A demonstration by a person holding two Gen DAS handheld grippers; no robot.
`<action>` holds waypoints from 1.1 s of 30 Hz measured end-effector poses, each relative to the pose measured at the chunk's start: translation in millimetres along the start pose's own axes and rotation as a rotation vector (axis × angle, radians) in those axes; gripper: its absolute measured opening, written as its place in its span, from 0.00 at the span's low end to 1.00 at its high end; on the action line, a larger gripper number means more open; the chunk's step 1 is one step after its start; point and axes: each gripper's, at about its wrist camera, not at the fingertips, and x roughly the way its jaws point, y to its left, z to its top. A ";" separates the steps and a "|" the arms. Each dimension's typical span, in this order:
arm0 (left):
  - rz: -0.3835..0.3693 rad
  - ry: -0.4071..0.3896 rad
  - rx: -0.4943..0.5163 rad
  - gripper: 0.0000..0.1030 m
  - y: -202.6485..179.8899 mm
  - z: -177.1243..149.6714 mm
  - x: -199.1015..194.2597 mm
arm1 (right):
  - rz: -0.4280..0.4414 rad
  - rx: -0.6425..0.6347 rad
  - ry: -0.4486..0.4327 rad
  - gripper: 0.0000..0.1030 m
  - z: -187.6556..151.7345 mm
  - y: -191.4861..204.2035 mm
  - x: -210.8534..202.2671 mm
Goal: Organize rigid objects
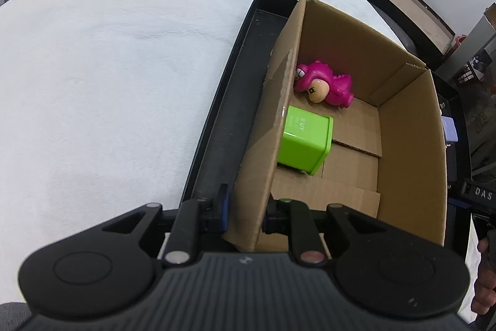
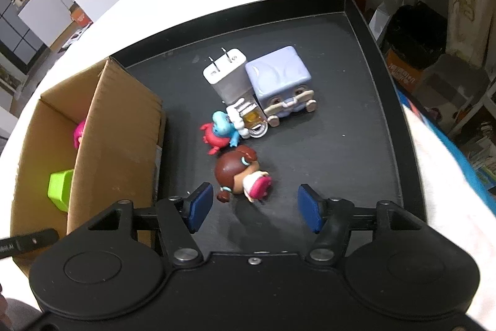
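One cardboard box (image 1: 403,120) sits in one black tray (image 2: 365,89). Inside the box lie two things: one pink dinosaur toy (image 1: 325,84) and one green cube (image 1: 305,141). On the bare tray floor lie five things: one white charger plug (image 2: 224,75), one pale purple block toy (image 2: 279,78), one small beer-mug figure (image 2: 249,117), one blue-and-red figure (image 2: 218,132) and one brown-haired doll (image 2: 241,174). Two grippers are counted, one in each view.

Left hand-held gripper (image 1: 245,211) clamped, right (image 2: 254,207) apparently apart
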 end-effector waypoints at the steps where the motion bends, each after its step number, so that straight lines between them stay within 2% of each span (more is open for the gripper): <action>1: -0.002 0.000 0.001 0.17 0.3 0.0 0.2 | 0.002 0.011 -0.002 0.59 1.3 0.7 2.2; 5: -0.005 0.003 0.004 0.17 1.0 0.4 0.6 | 0.000 0.037 -0.020 0.59 6.0 8.0 13.0; 14: -0.002 0.008 0.009 0.17 -0.4 0.9 2.7 | -0.088 0.044 -0.058 0.59 8.6 10.2 23.7; 19: -0.001 0.009 0.008 0.17 -0.7 0.6 4.2 | -0.126 0.065 -0.058 0.58 7.4 2.7 21.6; 25: -0.002 0.009 0.007 0.17 -1.0 0.4 5.2 | -0.172 0.024 -0.037 0.58 -1.7 5.0 19.5; 27: -0.002 0.008 0.009 0.17 -0.9 0.3 5.5 | -0.169 0.017 -0.029 0.57 -4.8 5.8 17.7; 28: -0.001 0.009 0.011 0.17 -0.7 0.3 5.7 | -0.166 0.015 -0.028 0.52 -6.1 6.0 16.4; 29: -0.001 0.009 0.013 0.17 -0.7 0.0 6.2 | -0.158 0.016 -0.030 0.44 -6.5 5.5 15.4; 33: 0.000 0.012 0.017 0.17 -0.8 -0.9 8.2 | -0.150 0.009 -0.034 0.42 -5.6 4.3 14.8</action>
